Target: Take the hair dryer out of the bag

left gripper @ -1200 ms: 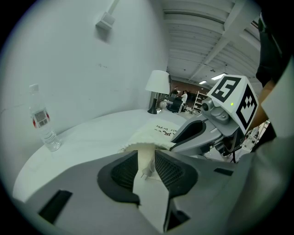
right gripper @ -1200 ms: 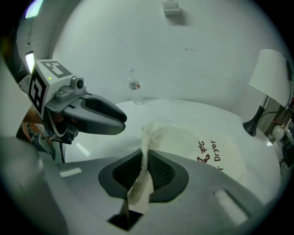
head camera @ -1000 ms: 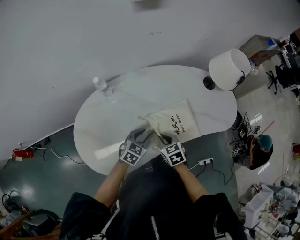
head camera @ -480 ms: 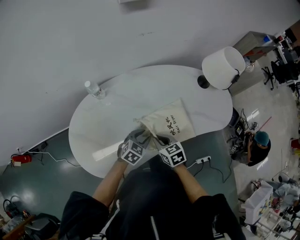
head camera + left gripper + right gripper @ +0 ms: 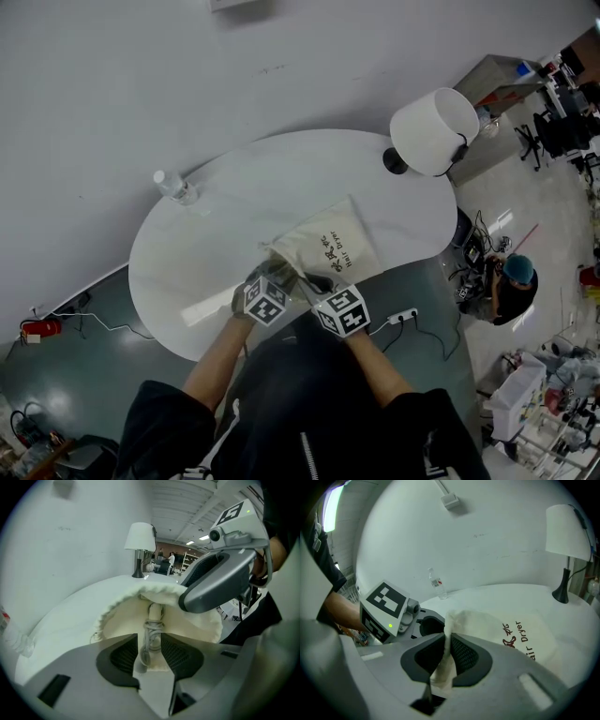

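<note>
Right claw (image 5: 446,644) pinches the bag (image 5: 515,637) by its rim; left claw (image 5: 149,641), jaws just spread wider, straddles the coiled cord (image 5: 151,633) of the hair dryer (image 5: 154,613), whose handle runs straight ahead into the bag on the bench (image 5: 206,225).

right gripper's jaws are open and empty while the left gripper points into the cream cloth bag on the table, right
No: the right gripper view shows the right gripper shut on the rim of the cream cloth bag. The left gripper, jaws just opening around a pale coiled cord, does point into the bag on the white oval table.
</note>
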